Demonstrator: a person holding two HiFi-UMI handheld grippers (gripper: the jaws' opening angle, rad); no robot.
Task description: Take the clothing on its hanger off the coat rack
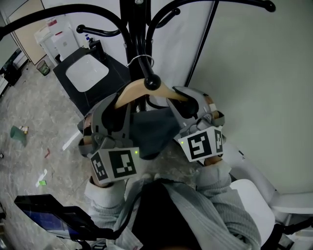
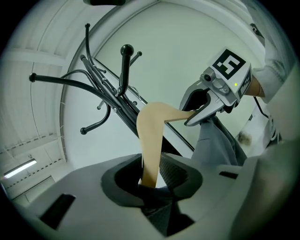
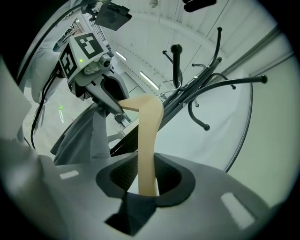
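Note:
A light wooden hanger (image 1: 132,90) hangs by its metal hook (image 1: 142,61) on the black coat rack (image 1: 134,29), just behind a rack arm's knob (image 1: 152,82). Dark grey clothing (image 1: 151,129) droops from it. My left gripper (image 1: 117,105) is shut on the hanger's left shoulder, and in the left gripper view the wood (image 2: 151,140) runs down between its jaws (image 2: 151,180). My right gripper (image 1: 188,100) is shut on the right shoulder. In the right gripper view the wood (image 3: 147,150) passes between its jaws (image 3: 147,187), with the cloth (image 3: 79,136) hanging at the left.
Curved black rack arms (image 1: 63,14) spread overhead. A black stand with a white tray (image 1: 87,72) is on the floor behind the rack. A pale wall (image 1: 264,73) is at the right, and a white seat (image 1: 254,195) at the lower right. Litter dots the floor (image 1: 29,136).

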